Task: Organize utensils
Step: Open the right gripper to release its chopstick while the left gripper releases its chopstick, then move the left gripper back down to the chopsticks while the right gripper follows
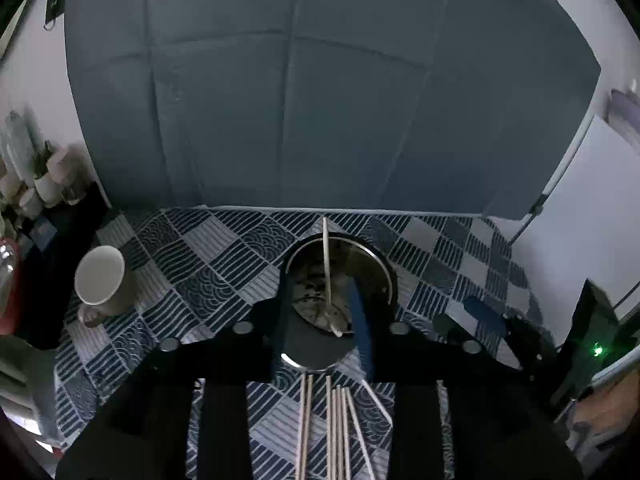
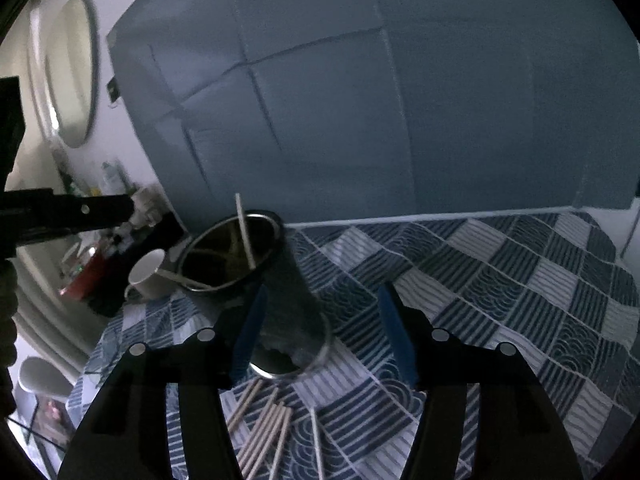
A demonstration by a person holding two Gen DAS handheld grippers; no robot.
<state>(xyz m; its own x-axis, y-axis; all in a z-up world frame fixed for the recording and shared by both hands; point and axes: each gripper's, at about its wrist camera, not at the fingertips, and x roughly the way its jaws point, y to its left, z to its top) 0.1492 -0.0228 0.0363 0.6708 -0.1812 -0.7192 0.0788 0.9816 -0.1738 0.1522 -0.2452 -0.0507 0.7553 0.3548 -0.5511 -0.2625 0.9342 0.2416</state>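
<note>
One dark cylindrical metal cup [image 2: 256, 276] stands on the blue-and-white patterned tabletop [image 2: 500, 280], with one pale chopstick [image 2: 245, 230] leaning inside. About seven pale wooden chopsticks [image 2: 268, 432] lie loose. One white ceramic mug [image 1: 105, 276] stands nearby.

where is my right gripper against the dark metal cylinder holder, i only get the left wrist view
Observer: The right gripper is open astride the dark metal cylindrical holder. The holder stands close by its left finger, and its right finger is well clear.
Operator: anything in the holder besides the one pale chopstick
Observer: Yes. Besides that leaning pale chopstick, a second pale stick lies across the rim on the side of the white ceramic mug. Spoon or chopstick, I cannot tell.
Operator: whats on the wall past the mug
Observer: An oval framed mirror hangs there.
</note>
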